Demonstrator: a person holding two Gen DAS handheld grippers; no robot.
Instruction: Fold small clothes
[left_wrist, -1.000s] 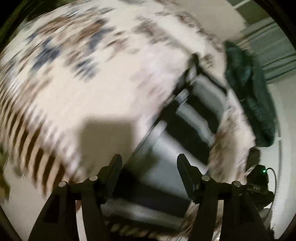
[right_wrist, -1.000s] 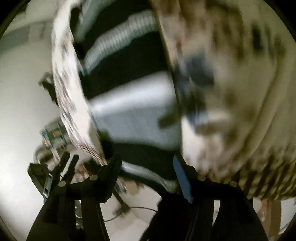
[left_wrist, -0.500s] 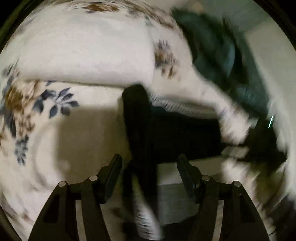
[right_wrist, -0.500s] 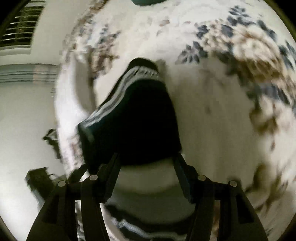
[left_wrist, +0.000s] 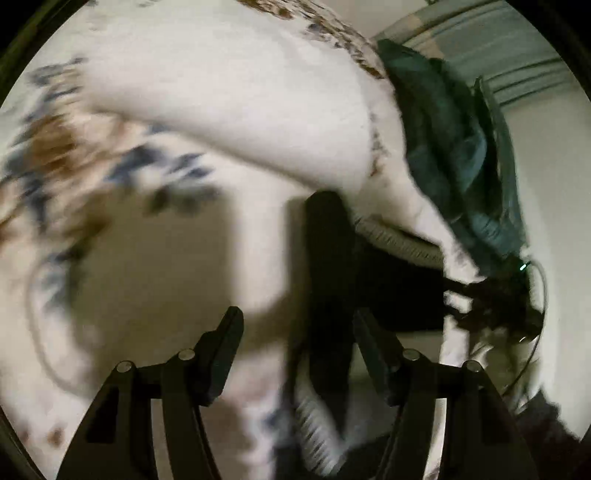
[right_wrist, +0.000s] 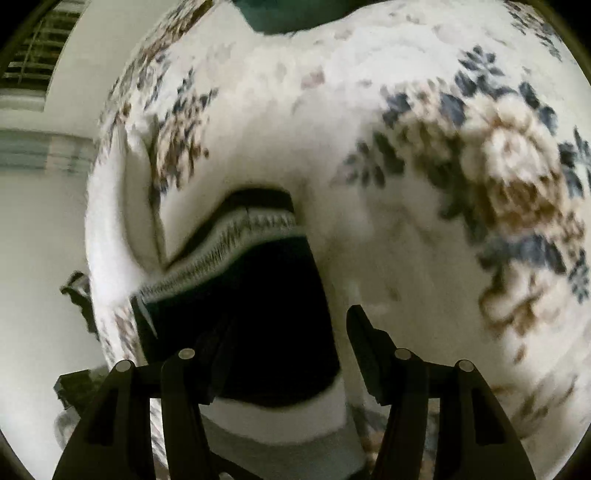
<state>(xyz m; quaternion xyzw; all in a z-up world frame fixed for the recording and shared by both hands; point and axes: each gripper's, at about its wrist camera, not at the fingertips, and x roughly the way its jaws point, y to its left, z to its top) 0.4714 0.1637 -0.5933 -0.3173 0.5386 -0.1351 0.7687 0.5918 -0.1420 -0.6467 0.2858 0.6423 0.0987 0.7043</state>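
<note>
bed (right_wrist: 424, 258): soft white cover, blurred blue and brown flower print, one raised fold. green cloth (left_wrist: 443, 147): crumpled, dark, at the far edge, apart from the work. garment (right_wrist: 251, 314): black knit with a ribbed grey-white band and pale stripes, lying on the cover near its edge; one part appears doubled over, so folding is judged partly done, with further folds left. left claw (left_wrist: 295, 332) and right claw (right_wrist: 284, 328): both spread, pinching nothing, garment lying between the tips.

a bedroom at home: floral bedspread (right_wrist: 424, 155), window blinds (right_wrist: 29, 62).
</note>
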